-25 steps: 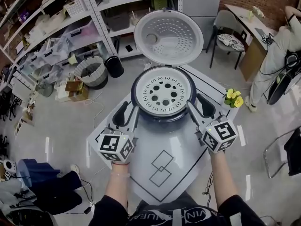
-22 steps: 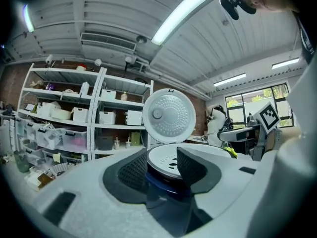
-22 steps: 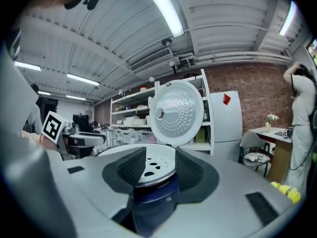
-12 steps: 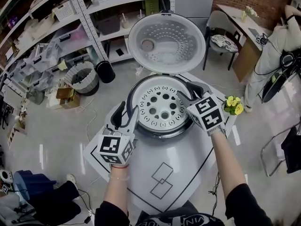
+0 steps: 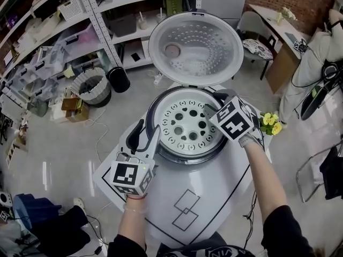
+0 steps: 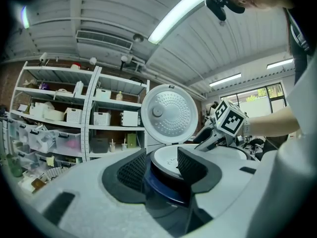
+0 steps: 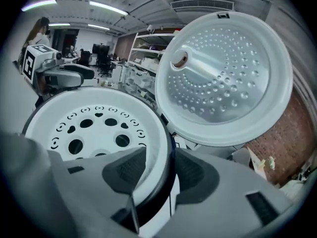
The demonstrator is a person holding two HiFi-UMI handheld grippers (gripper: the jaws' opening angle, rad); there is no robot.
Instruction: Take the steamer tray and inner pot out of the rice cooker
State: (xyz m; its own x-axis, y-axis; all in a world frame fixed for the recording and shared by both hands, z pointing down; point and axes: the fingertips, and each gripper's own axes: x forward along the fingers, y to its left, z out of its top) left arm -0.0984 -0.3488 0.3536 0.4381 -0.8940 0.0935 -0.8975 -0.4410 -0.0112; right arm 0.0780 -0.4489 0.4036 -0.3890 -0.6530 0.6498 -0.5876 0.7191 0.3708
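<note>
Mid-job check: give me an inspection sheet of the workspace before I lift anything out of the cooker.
Surface: white table with printed black outlines.
Job's things: rice cooker with its lid raised; steamer tray seated inside; inner pot hidden beneath it.
Clutter: yellow flowers beside the table's right edge.
Grippers: left gripper open, its jaws have just been opening, cooker rim between them; right gripper open, straddling the tray's rim.
Cables: thin cable on the floor left of the table.
Surroundings: shelving, mesh bin, chair, a person at the right edge.
</note>
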